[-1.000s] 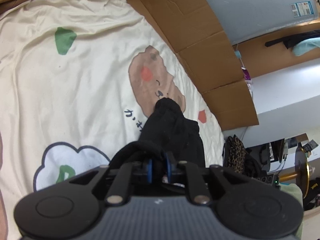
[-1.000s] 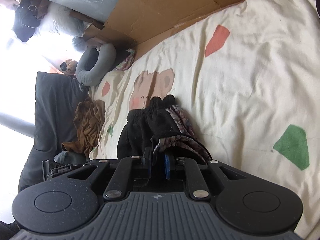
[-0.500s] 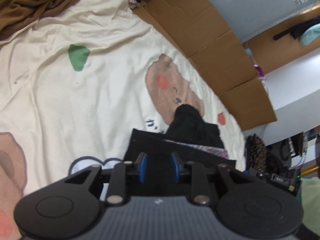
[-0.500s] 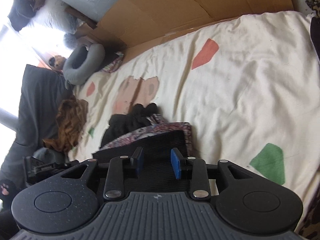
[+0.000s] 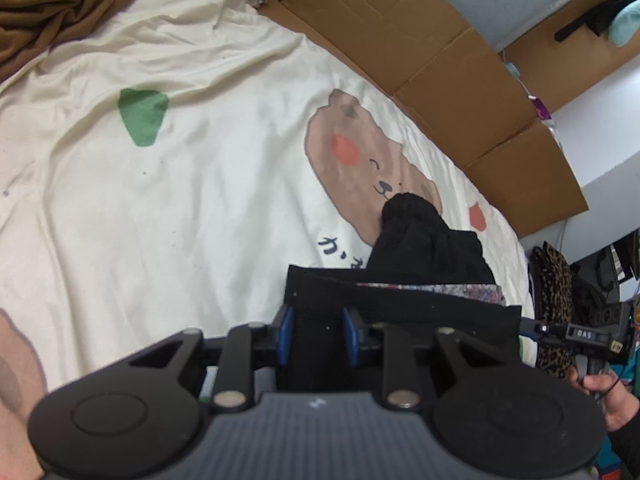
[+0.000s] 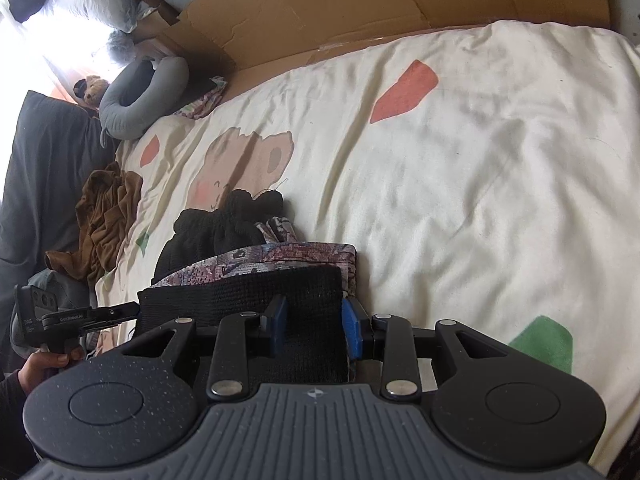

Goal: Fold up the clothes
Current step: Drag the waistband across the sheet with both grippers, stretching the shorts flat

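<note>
A black knit garment (image 5: 424, 240) with a patterned lining lies on the cream cartoon-print bedsheet (image 5: 200, 200). Its black hem (image 5: 400, 304) is folded over toward me and lies flat across the pile. My left gripper (image 5: 316, 332) is over the hem's left end, jaws parted, with the fabric lying between the blue pads (image 5: 285, 334) and not pinched. In the right wrist view my right gripper (image 6: 314, 328) stands the same way over the hem's right end (image 6: 312, 284). The garment (image 6: 224, 232) bunches up beyond it. Each view shows the other gripper and the hand (image 6: 40, 364) holding it.
A crumpled brown garment (image 5: 60, 8) lies at the far side of the bed. Flattened cardboard (image 5: 420, 40) lines the wall beside the mattress. A grey neck pillow (image 6: 140, 96) and a dark cushion (image 6: 40, 180) sit at the bed's head. Leopard-print cloth (image 5: 552, 280) hangs past the bed's edge.
Both grippers were pinched on the bunched black fabric a second ago. They came down, the hem spread out flat over the pile, and both pairs of jaws widened.
</note>
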Demonstrator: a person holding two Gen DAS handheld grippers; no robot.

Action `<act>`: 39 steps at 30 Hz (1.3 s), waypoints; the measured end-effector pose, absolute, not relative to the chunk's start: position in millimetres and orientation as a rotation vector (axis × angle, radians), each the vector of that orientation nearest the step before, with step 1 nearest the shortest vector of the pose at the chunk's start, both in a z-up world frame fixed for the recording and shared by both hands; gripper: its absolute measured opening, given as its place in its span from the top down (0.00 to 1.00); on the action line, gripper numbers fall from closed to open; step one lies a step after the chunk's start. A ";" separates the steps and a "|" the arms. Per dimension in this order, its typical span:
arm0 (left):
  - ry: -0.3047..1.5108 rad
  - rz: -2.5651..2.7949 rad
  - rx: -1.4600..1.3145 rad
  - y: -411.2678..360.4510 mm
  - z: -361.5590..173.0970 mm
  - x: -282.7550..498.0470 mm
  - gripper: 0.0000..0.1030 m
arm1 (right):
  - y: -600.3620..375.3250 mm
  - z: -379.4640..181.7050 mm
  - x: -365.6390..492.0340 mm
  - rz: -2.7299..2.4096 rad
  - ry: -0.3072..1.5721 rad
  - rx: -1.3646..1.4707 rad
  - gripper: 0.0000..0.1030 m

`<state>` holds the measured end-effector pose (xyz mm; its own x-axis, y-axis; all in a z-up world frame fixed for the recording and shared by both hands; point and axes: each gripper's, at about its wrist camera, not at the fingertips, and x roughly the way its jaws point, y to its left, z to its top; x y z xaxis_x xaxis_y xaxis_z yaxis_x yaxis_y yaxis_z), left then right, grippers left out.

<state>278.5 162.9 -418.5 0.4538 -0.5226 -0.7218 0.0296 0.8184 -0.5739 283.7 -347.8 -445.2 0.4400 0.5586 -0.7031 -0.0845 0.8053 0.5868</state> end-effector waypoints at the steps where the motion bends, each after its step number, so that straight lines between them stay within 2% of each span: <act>1: 1.053 -0.365 -0.537 162.8 -420.4 279.9 0.74 | -345.4 -446.0 285.6 0.427 1.047 0.508 0.69; 2: 1.051 -0.369 -0.539 162.5 -421.7 281.0 0.74 | -343.4 -446.6 287.4 0.428 1.045 0.501 0.69; 4: 1.042 -0.371 -0.529 161.5 -421.0 281.5 0.86 | -341.6 -448.2 290.4 0.428 1.049 0.496 0.69; 6: 1.034 -0.380 -0.502 159.8 -418.5 280.5 0.91 | -340.5 -449.6 292.8 0.429 1.055 0.491 0.69; 10: 1.022 -0.396 -0.492 160.1 -415.4 278.3 0.94 | -341.9 -451.5 294.2 0.422 1.066 0.487 0.68; 12: 1.019 -0.396 -0.487 159.7 -416.1 278.4 0.96 | -342.7 -453.5 294.7 0.416 1.068 0.488 0.63; 16: 1.016 -0.393 -0.476 158.5 -417.1 278.5 0.97 | -339.5 -456.5 295.2 0.437 1.068 0.466 0.64; 17: 1.013 -0.391 -0.475 158.5 -416.3 278.1 0.97 | -339.4 -457.4 295.7 0.439 1.070 0.461 0.67; 19: 1.003 -0.389 -0.472 159.1 -413.7 276.6 0.97 | -341.4 -456.6 295.2 0.426 1.064 0.457 0.93; 20: 0.997 -0.387 -0.471 159.9 -412.0 275.8 0.97 | -342.4 -454.6 294.5 0.419 1.057 0.444 0.96; 31: 0.951 -0.352 -0.505 168.1 -405.2 274.1 0.98 | -354.9 -425.2 291.6 0.401 0.919 0.459 0.97; 39: 1.005 -0.323 -0.425 157.0 -418.4 276.4 0.97 | -342.1 -443.2 303.7 0.381 0.947 0.417 0.97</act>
<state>276.4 157.0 -418.4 0.5004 -0.4495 -0.7400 0.0662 0.8720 -0.4850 303.7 -342.1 -443.2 0.5302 0.4863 -0.6945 -0.1299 0.8561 0.5002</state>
